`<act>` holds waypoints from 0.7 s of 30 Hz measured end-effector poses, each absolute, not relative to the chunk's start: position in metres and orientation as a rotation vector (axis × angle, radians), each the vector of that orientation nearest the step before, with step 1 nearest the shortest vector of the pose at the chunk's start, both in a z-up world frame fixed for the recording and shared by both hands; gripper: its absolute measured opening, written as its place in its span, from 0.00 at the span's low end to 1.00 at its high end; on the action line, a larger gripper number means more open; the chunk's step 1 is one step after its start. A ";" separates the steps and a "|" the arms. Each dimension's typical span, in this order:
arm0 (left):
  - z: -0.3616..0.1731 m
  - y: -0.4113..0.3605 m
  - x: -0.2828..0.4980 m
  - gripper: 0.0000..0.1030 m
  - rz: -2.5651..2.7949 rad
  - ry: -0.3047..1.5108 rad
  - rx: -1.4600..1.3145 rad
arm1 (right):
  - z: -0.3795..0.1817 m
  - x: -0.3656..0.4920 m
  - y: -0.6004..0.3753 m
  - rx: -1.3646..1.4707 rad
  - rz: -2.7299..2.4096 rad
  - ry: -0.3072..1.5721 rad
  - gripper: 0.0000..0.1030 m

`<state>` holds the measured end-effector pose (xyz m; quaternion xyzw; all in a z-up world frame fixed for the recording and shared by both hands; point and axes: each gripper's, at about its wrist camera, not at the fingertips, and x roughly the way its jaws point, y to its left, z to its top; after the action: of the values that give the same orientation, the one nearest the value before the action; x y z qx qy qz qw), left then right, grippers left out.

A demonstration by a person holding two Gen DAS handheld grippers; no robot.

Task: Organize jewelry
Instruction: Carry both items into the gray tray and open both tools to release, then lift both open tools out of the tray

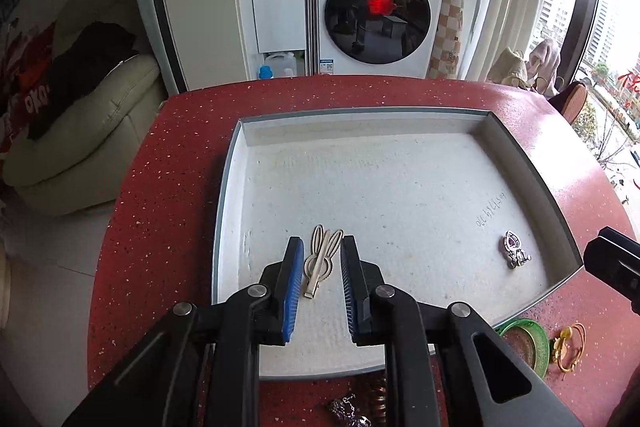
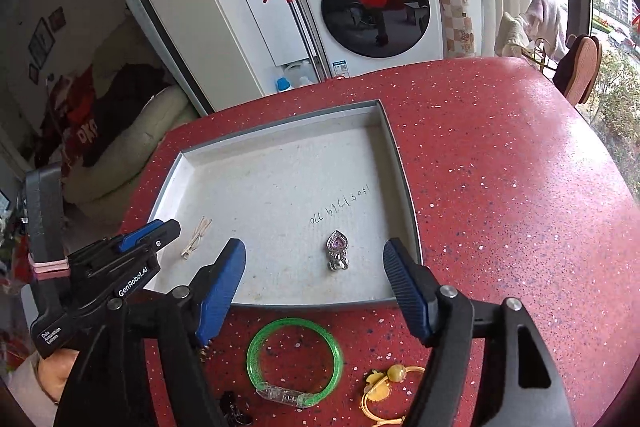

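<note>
A shallow grey tray (image 1: 232,163) (image 2: 400,163) lies on the red speckled table. A silver rabbit-shaped hair clip (image 1: 322,259) (image 2: 196,237) lies in it, between the spread fingers of my left gripper (image 1: 320,247) (image 2: 148,231), which is open above it. A silver pendant with a purple stone (image 1: 514,249) (image 2: 338,251) lies in the tray at the right. My right gripper (image 2: 314,255) is open and empty over the tray's near edge. A green bangle (image 2: 294,359) (image 1: 528,341) and a yellow bracelet (image 2: 384,387) (image 1: 568,347) lie on the table in front of the tray.
A dark trinket (image 1: 348,409) and a coiled copper-coloured piece (image 1: 378,399) lie at the table's near edge. Beyond the table stand a washing machine (image 1: 376,7), a red-handled mop (image 1: 310,11) and a cream sofa (image 1: 88,131). A chair (image 2: 580,67) stands at the far right.
</note>
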<state>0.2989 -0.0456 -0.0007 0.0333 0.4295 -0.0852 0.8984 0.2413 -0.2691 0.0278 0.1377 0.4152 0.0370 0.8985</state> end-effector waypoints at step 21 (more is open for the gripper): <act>0.037 -0.019 0.194 1.00 -0.304 0.795 -0.003 | 0.051 0.139 -0.277 0.373 0.020 0.673 1.00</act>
<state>0.1940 -0.0190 0.0373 -0.0016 0.3857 -0.1477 0.9107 0.1392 -0.2770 0.0513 0.1821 0.3284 0.0099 0.9268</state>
